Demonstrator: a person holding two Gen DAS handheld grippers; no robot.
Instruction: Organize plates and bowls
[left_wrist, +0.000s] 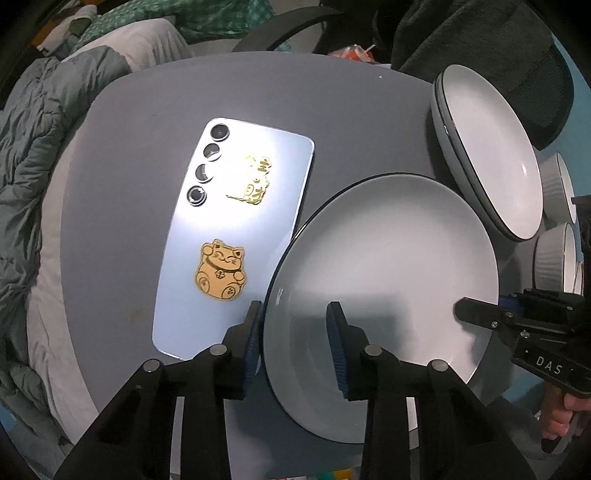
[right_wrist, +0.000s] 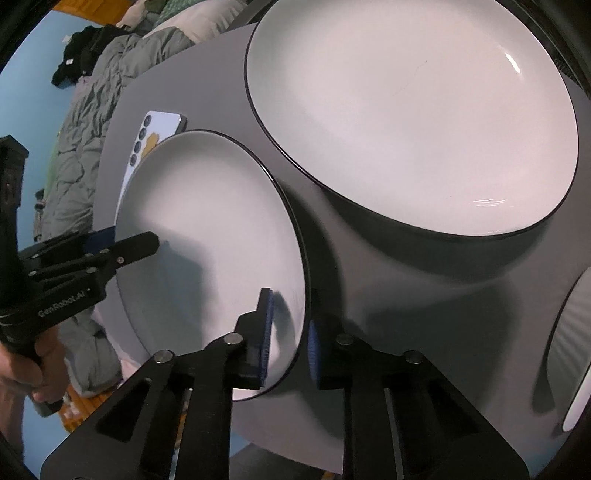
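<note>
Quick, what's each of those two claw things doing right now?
Left gripper: straddles the near plate rim; grip unclear.
Right gripper: closed on the same plate's opposite rim.

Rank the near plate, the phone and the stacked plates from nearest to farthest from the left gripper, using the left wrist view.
1. Near plate: its rim sits between the left gripper's fingers.
2. Phone: just left, beside that plate.
3. Stacked plates: far right, farthest.

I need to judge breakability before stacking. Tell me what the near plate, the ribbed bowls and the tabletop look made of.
Near plate: probably glazed ceramic; white face, thin dark rim, soft sheen.
Ribbed bowls: likely ceramic too; fluted pale outer walls, dark rim line, though only partly in view.
Tabletop: smooth matte grey, perhaps laminate or painted board; no grain shows, so it stays open.
</note>
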